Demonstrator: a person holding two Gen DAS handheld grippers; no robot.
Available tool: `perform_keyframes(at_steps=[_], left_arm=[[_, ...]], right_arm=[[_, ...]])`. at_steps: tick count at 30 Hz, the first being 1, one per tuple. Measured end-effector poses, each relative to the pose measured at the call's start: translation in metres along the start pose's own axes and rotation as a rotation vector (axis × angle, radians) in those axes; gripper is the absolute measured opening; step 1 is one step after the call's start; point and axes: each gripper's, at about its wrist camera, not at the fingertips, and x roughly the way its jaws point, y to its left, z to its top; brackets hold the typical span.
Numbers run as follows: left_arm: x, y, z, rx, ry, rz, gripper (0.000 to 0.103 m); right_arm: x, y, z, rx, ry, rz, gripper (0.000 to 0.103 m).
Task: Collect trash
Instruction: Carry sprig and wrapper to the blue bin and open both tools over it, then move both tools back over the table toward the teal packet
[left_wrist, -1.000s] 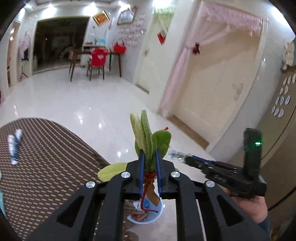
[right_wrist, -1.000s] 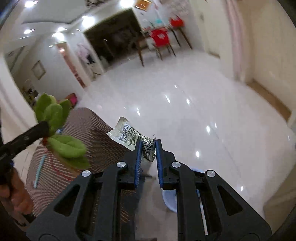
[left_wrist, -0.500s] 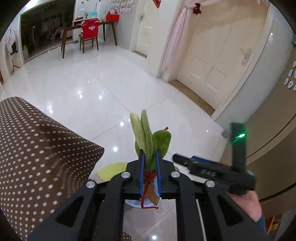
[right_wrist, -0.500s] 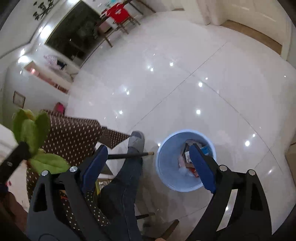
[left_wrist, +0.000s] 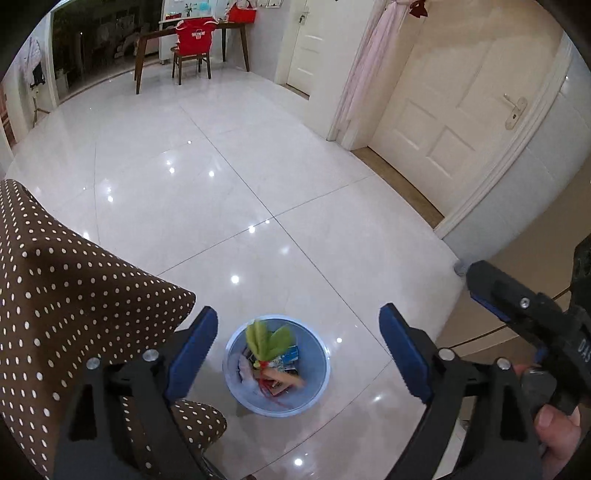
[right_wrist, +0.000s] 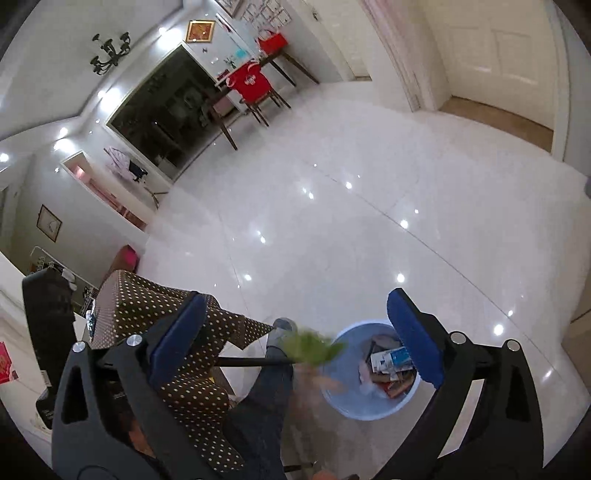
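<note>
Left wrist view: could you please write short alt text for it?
The open left tool hangs above a blue bin on white floor tiles, a leafy carrot-like item dropping into it; a polka-dot cloth lies left.

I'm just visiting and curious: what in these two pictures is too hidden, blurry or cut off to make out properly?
- Leafy bundle, right wrist view: smeared by motion; whether it has landed in the blue bin is unclear.
- Bin contents, left wrist view: packets too small to read.
- Bin's right rim, right wrist view: hidden behind the right gripper finger.
- Table under the dotted cloth: covered, cut off by the frame edge.
</note>
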Motion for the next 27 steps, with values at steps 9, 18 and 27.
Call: perform_keyframes(at_steps=[9, 18, 27], left_arm=[[-0.043, 0.003, -0.006, 0.015, -0.094, 0.028, 0.094], [-0.102, 0.01, -0.016, 0.041, -0.199, 0.039, 0.094], [-0.164, 0.035, -0.035, 0.045, -0.3, 0.052, 0.094]], right_arm=[[-0.003, 0.024, -0.005, -0.031, -0.02, -0.041, 0.097], [-0.021, 0.067, -0.01, -0.091, -0.068, -0.029, 0.097], [-0.033, 0.137, -0.024, -0.215, -0.096, 0.01, 0.097]])
